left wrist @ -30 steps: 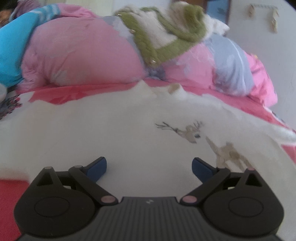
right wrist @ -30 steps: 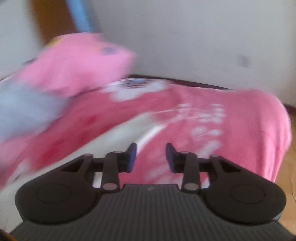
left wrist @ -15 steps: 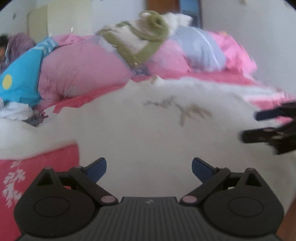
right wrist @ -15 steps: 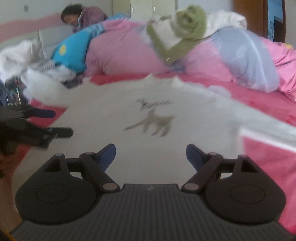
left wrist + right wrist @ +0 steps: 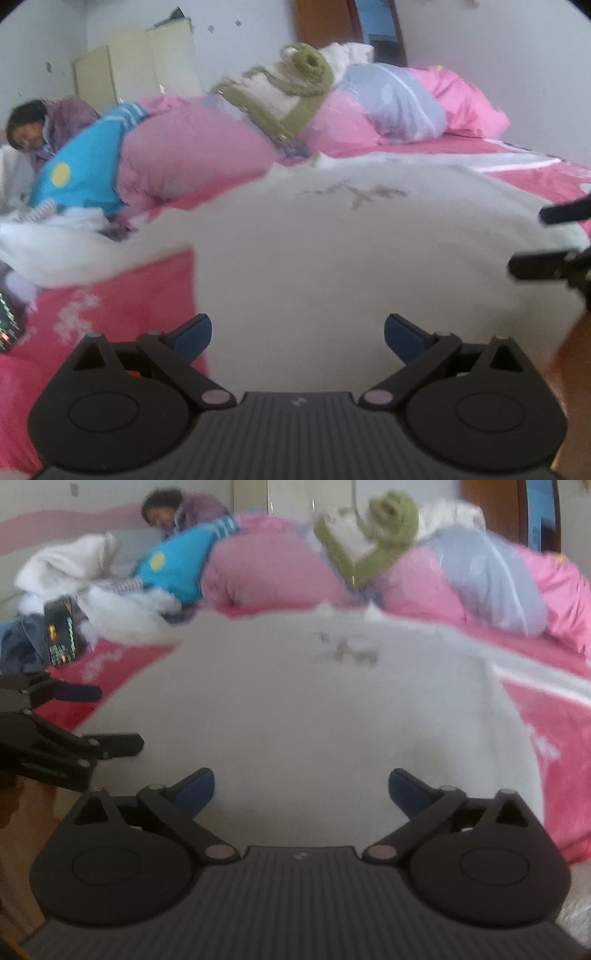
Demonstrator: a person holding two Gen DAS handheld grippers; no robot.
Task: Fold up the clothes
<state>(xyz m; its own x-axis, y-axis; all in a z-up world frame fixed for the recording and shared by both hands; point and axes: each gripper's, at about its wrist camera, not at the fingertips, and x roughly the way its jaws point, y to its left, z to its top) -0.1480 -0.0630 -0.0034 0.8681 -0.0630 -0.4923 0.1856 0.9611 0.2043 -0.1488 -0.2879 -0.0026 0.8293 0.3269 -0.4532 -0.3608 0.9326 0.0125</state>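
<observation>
We see the white fleece garment with a deer print [image 5: 332,258] lying flat on the pink bed [image 5: 110,295], collar away from us. Its near hem sits just ahead of both the left claw [image 5: 297,334] and the right claw [image 5: 301,788], equally close. Both stand wide and empty, the right having just been opening.

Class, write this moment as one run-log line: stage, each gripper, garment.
stage: pre-grasp | left gripper: open, empty | right gripper: open, empty, jaws just opened | white top: spread flat on pink bed, unfolded

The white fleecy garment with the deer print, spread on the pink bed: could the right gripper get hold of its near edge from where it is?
Probably yes. The right gripper, its jaws just opened wide and empty, hangs over the white deer-print garment's near edge with nothing between.
</observation>
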